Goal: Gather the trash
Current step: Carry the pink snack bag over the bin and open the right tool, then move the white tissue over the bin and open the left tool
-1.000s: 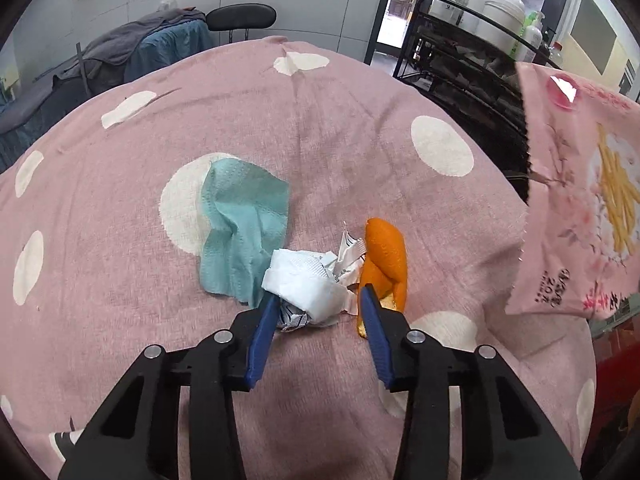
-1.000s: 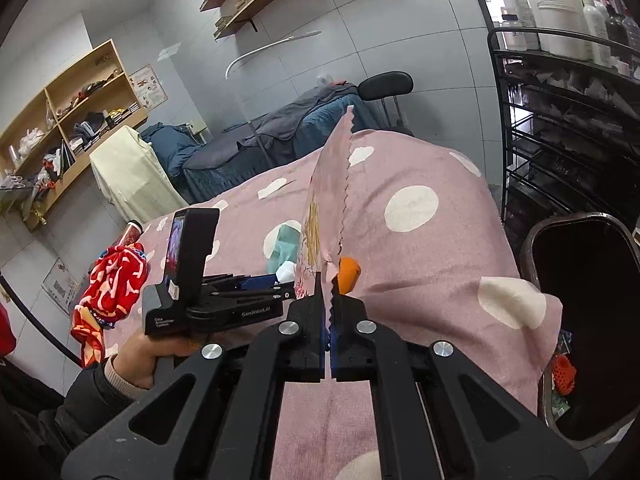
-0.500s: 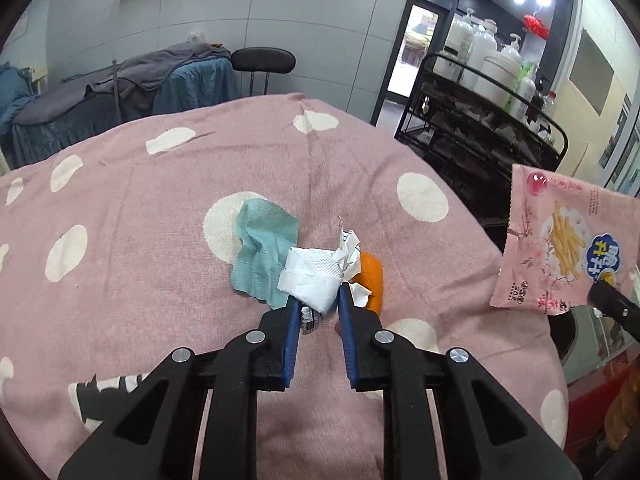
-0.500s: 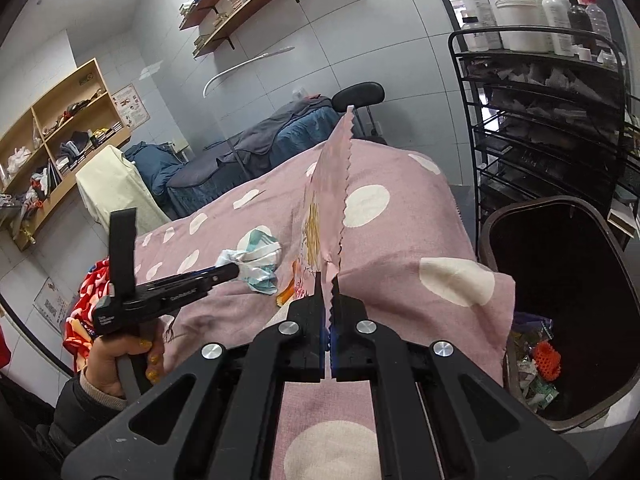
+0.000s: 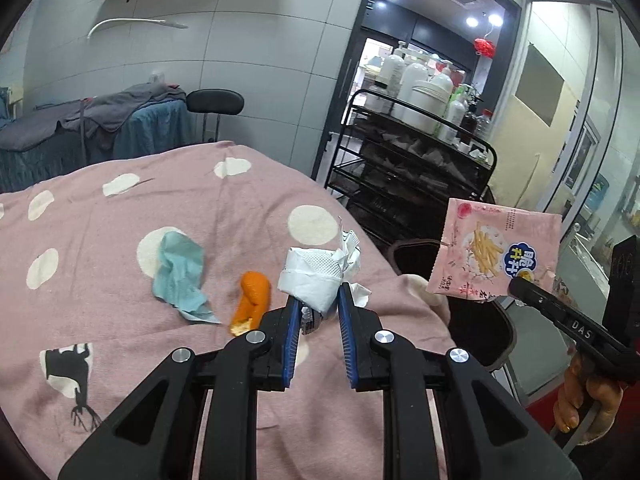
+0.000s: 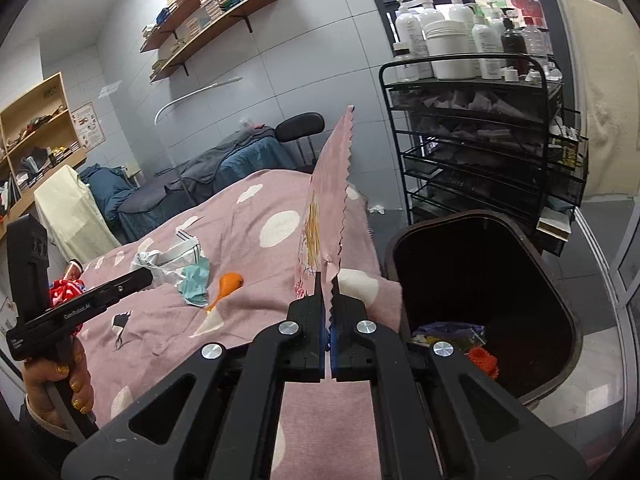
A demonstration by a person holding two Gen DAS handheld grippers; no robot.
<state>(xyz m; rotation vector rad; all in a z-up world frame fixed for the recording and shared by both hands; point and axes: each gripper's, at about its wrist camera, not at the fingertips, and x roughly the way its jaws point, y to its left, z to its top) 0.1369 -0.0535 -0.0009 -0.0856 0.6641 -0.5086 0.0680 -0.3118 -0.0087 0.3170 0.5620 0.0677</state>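
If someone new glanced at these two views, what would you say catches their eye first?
Probably the pink snack packet pinched in the right gripper, held up beside the dark trash bin. Next, the white crumpled wrapper clamped in the left gripper, lifted off the pink dotted blanket. An orange peel and a teal tissue lie on the blanket.

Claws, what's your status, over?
Left claw shut on tissue wad. Right claw shut on snack bag. Bin open, nothing blocking.
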